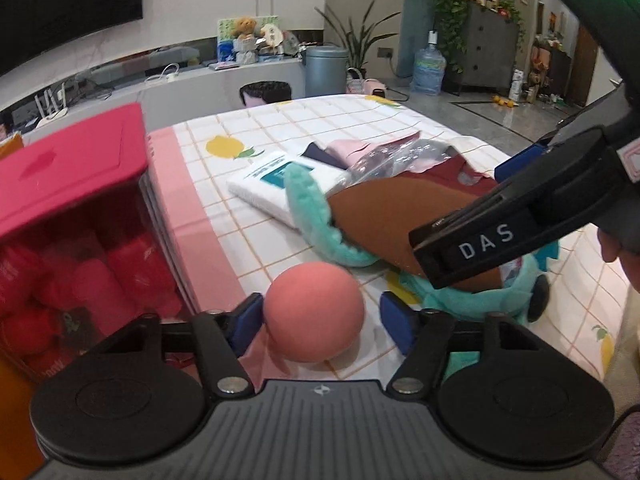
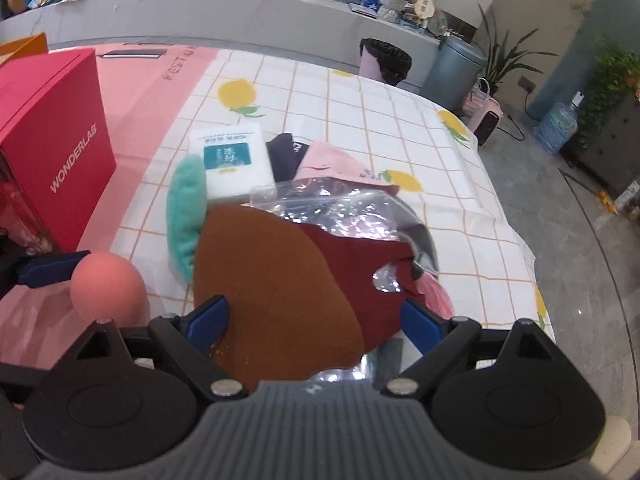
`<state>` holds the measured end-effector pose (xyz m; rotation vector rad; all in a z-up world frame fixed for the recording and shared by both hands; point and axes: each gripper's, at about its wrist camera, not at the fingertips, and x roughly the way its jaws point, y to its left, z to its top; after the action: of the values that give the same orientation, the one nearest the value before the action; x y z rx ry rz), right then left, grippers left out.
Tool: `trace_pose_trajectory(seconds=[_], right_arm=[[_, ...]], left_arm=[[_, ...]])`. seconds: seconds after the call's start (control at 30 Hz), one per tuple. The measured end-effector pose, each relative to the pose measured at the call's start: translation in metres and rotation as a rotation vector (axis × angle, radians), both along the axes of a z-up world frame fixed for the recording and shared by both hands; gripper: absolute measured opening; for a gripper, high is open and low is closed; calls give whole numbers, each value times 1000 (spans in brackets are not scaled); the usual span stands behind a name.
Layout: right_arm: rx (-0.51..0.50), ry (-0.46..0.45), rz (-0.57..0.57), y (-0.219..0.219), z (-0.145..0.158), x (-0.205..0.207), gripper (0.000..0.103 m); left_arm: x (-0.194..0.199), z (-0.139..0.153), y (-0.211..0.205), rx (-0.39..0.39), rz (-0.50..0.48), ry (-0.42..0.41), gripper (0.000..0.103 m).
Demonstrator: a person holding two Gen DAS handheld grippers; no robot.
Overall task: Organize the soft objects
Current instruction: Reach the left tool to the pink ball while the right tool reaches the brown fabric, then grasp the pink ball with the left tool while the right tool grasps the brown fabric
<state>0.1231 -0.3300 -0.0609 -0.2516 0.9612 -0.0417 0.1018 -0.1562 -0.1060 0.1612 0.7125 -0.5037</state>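
Note:
A pink foam ball [image 1: 314, 312] lies on the tablecloth between the blue pads of my left gripper [image 1: 322, 322]. Its left pad is at the ball and the right pad stands a little off it, so the jaws are open. My right gripper [image 2: 314, 322] hangs open over a brown cloth [image 2: 272, 280] that overlaps a maroon cloth [image 2: 356, 268]; neither pad presses on it. A teal plush band [image 2: 184, 216] curls out from under the brown cloth. In the left wrist view one right gripper finger [image 1: 480, 240] crosses above the brown cloth [image 1: 380, 216].
A red box [image 2: 52, 128] stands at the left, close to the ball. Behind the cloths lie a crinkled clear plastic bag [image 2: 332, 208], a white packet [image 2: 230, 160], a pink cloth [image 2: 332, 164] and a dark navy cloth [image 2: 284, 152]. The table edge [image 2: 516, 240] drops off at the right.

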Motion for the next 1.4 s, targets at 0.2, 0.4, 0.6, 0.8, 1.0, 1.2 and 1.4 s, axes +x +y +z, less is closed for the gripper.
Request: trace_pose_trajectory(seconds=[0.2,0.4,0.6,0.8,1.0,1.2,1.4], right_arm=[[27,19,50,8,-6,4,92],[8,17,45,9,-9,5,92],[0,18,60,8,-12,5,79],[36,16,96,8,-6,-1,47],[100,-12,42,-6,6,-6,25],[233,-126,-105,-38,29,-16,21],[446,-213,-233,-74,42,-29,17]], left_arm=[[-1,8,16,-62,16,35,61],[-4,14,26,-107,53,43,58],[2,13,40,-163,106,67,58],[9,11,46,-184,120,113,58],[12,6,51,-209,127,118,58],[15,6,50,-206,125,129,58],[11,12,44,-204,93,132,58]])
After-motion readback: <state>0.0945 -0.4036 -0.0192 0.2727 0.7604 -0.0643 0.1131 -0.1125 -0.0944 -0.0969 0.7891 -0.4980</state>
